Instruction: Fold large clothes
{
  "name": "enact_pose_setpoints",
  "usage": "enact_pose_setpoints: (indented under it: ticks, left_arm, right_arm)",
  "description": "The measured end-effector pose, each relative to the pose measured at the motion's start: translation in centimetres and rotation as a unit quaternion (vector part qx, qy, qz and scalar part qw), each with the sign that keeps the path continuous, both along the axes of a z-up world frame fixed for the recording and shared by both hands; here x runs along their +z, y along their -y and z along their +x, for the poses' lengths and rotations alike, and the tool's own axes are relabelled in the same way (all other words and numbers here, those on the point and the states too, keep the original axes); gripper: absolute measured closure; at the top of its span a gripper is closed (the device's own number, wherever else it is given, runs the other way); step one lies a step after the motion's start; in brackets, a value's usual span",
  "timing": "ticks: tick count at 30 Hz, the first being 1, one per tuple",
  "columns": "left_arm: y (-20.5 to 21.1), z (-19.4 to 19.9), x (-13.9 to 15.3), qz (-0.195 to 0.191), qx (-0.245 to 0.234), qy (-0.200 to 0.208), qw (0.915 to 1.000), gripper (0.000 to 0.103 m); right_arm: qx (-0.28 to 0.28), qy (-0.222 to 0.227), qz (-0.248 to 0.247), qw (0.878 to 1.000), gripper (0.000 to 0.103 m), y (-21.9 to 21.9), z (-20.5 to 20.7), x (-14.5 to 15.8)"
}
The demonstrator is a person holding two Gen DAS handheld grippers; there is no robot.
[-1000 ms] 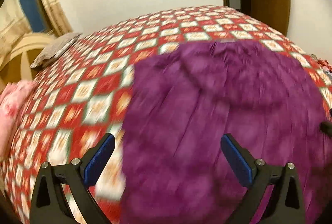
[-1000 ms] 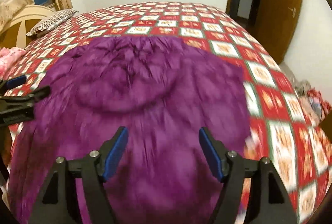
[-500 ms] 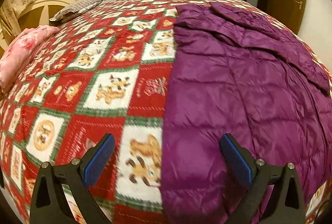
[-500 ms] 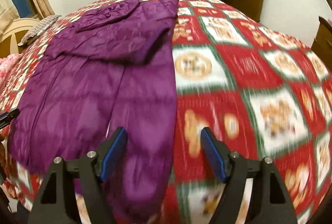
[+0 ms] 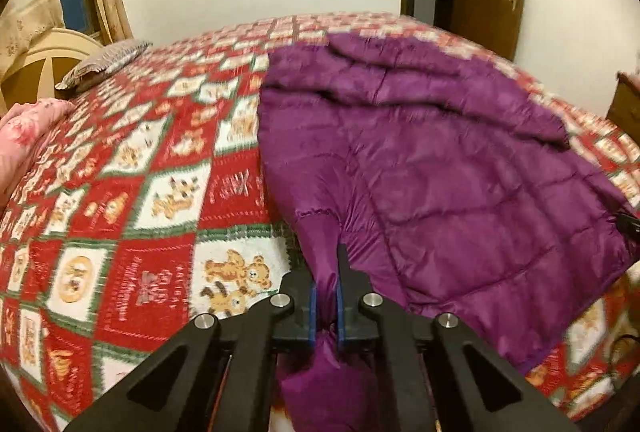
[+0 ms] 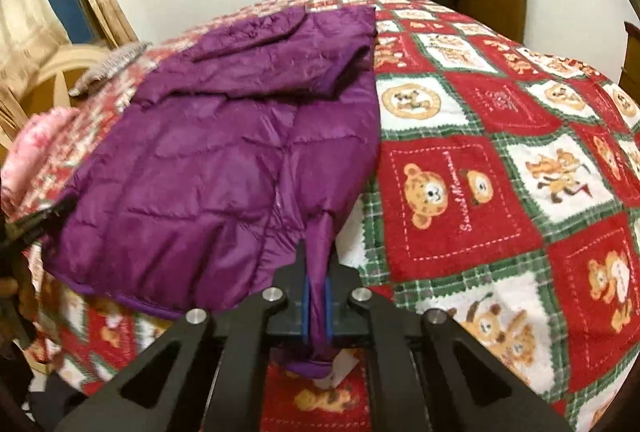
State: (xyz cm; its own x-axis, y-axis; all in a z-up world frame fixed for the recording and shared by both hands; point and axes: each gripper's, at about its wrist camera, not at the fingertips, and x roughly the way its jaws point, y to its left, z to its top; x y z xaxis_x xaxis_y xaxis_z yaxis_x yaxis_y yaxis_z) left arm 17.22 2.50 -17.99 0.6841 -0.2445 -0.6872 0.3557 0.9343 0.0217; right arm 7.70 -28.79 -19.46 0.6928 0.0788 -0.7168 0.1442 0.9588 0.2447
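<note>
Red teddy-bear bedspread [image 6: 480, 191] covers the bed, and the purple jacket [image 5: 440, 171] lies flat on it, sleeves folded across its far end. Left gripper [image 5: 325, 296] and right gripper [image 6: 317, 306] each clench a near hem corner, likely so the hem can lift evenly and fold away toward the collar.

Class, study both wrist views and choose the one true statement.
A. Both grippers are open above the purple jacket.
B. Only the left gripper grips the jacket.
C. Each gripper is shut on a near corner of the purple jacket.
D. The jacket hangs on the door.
C: the left gripper and the right gripper each pinch a bunch of the purple quilted jacket at its near hem, over the bear-patterned bedspread.
</note>
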Motion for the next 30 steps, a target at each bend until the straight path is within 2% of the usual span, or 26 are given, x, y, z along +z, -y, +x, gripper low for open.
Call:
enact_pose_setpoints:
  ticks: [5,9,11,14,19,20,22,25,30]
  left_arm:
    - [-1.9,-4.4,6.1,-0.043,-0.029,0.049,0.9974,0.099]
    - [-3.3,-6.9,11.2,-0.054,-0.045,0.095,0.993,0.099]
    - [-3.5,-6.2,12.4,-0.047,-0.047,0.105,0.9923,0.099]
    - [-2.8,-2.0,12.3,-0.028,-0.045,0.114,0.992,0.099]
    - [0.0,8.1,9.8,0.015,-0.023,0.112,0.9933,0.098]
    - [0.2,9.6,9.3,0.016,-0.018,0.109,0.9937,0.095]
    - [0.8,12.8,8.4,0.009,-0.013,0.097,0.9951,0.094]
    - [1.4,16.1,7.0,0.004,0.0,0.064,0.998,0.093]
    - [1.0,18.5,6.3,-0.042,0.007,0.035,0.9985,0.087]
  right_arm:
    - [0.003,0.053,0.022,0.998,0.097,1.3,-2.9,5.3]
    - [0.009,0.115,0.026,0.993,0.098,1.9,-5.4,11.5]
    - [0.011,0.143,0.021,0.989,0.098,2.0,-5.6,13.8]
    - [0.018,0.171,0.016,0.985,0.098,2.2,-3.0,16.1]
    - [0.0,0.166,-0.01,0.986,0.098,2.5,6.8,15.3]
    - [-0.012,0.158,-0.003,0.987,0.098,3.0,9.0,14.8]
    - [-0.031,0.146,0.008,0.989,0.098,3.8,12.4,13.9]
    - [-0.043,0.131,-0.007,0.99,0.098,4.4,16.0,12.7]
    - [-0.051,0.098,-0.007,0.994,0.098,5.5,19.8,10.2]
